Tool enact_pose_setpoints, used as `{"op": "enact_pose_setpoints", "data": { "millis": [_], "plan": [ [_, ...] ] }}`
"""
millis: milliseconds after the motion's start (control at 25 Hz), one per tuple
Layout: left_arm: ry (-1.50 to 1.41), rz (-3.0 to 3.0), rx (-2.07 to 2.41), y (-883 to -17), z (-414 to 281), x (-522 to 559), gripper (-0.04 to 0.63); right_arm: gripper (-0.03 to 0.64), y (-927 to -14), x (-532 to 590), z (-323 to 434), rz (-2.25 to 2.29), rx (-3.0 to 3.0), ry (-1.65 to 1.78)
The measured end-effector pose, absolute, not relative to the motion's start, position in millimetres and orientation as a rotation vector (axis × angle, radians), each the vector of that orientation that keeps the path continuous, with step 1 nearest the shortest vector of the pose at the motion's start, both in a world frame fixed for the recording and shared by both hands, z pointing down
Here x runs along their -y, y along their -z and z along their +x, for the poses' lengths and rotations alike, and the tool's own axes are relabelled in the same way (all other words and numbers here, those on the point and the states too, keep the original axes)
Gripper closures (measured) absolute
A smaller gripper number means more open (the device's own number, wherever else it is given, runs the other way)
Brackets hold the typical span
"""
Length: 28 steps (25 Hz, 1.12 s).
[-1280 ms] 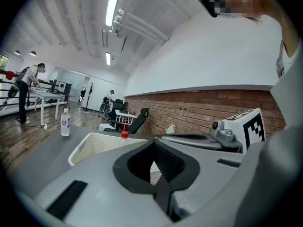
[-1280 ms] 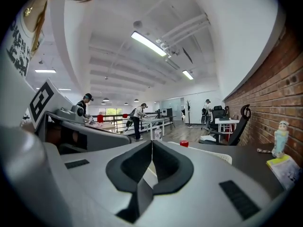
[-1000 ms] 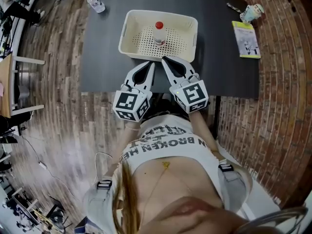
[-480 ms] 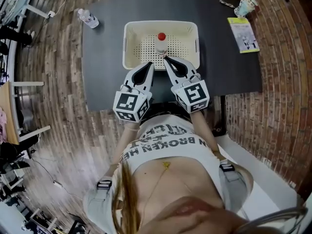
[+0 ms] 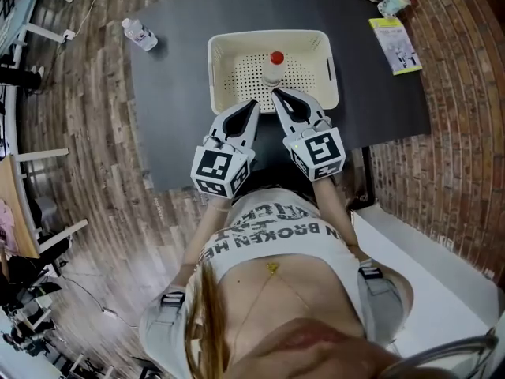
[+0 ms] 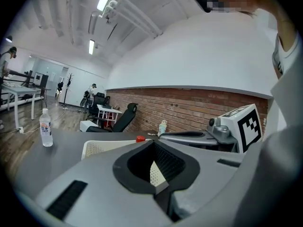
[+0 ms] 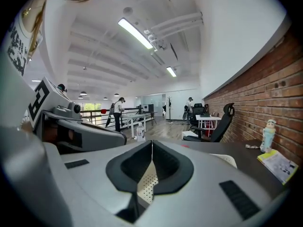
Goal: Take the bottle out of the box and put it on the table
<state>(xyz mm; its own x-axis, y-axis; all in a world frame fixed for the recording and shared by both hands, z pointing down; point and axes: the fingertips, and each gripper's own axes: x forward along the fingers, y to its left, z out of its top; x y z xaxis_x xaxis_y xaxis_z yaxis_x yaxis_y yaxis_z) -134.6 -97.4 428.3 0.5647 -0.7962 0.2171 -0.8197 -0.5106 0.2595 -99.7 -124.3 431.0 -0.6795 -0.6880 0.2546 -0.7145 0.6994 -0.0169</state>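
Moved up to the box [image 5: 268, 35]: left tongs [image 5: 254, 103], right tongs [image 5: 275, 93] closed, empty; shirt [image 5: 276, 247] reads "IN BROKEN".

The left gripper [image 5: 254, 103] and right gripper [image 5: 275, 93] look like smooth, matt grey plastic, with ribbed black pads [image 6: 168, 161] lining the jaws. Just ahead of their tips, the box [image 5: 268, 35] is cream plastic with a perforated floor. The bottle [image 5: 273, 73] in it looks like pale plastic. The table [image 5: 177, 93] beneath both grippers is dark and matt. Well off the left gripper's outer side stands a clear plastic water bottle [image 5: 139, 35]. Far off the right gripper's outer side lies a glossy paper booklet [image 5: 394, 44]. The floor [image 5: 87, 133] is worn wood planking.
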Motion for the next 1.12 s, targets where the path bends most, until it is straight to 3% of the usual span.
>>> {"op": "enact_pose_setpoints", "data": {
  "millis": [1120],
  "plan": [
    [-0.117,2.365,1.512,-426.3,-109.2,129.0,0.591,0.607,-430.4,152.2,-80.5,0.893,2.751,-0.159]
  ]
}}
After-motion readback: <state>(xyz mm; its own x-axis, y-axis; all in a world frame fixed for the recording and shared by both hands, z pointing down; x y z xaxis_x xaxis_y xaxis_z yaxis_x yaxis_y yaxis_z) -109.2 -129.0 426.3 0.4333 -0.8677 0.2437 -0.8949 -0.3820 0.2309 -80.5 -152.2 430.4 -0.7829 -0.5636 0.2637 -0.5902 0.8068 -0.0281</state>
